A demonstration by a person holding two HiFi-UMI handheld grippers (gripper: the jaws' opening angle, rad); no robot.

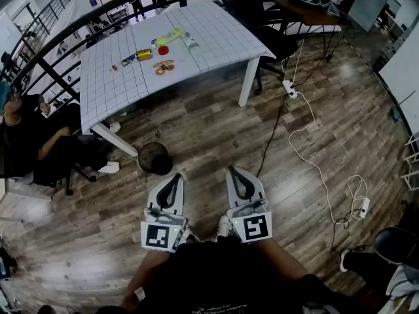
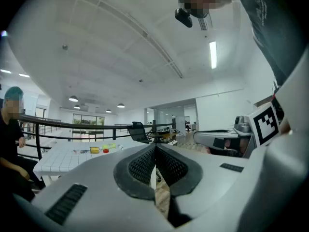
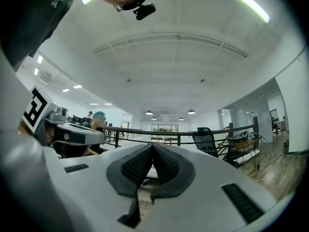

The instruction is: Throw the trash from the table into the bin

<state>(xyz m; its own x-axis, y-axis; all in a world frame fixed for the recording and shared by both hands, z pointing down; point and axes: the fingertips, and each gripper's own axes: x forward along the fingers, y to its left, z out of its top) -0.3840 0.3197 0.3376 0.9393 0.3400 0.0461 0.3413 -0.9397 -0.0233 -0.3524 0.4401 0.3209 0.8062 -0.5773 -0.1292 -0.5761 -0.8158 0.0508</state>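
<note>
**Head view:** left tongs (image 1: 175,176) and right tongs (image 1: 233,171) side by side over the wooden floor, both closed and empty. Trash (image 1: 157,52) strung out in a short row on the white counter (image 1: 216,38), well ahead and slightly left. Bin (image 1: 155,157) just ahead of the left tongs.

**Left gripper view:** jaws together, nothing between; trash far ahead, left of the tips.

**Right gripper view:** jaws together, empty. Left tongs probably the nearer to the trash.

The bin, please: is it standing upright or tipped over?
Upright: the bin stands on the floor, its round open mouth facing up.
</note>
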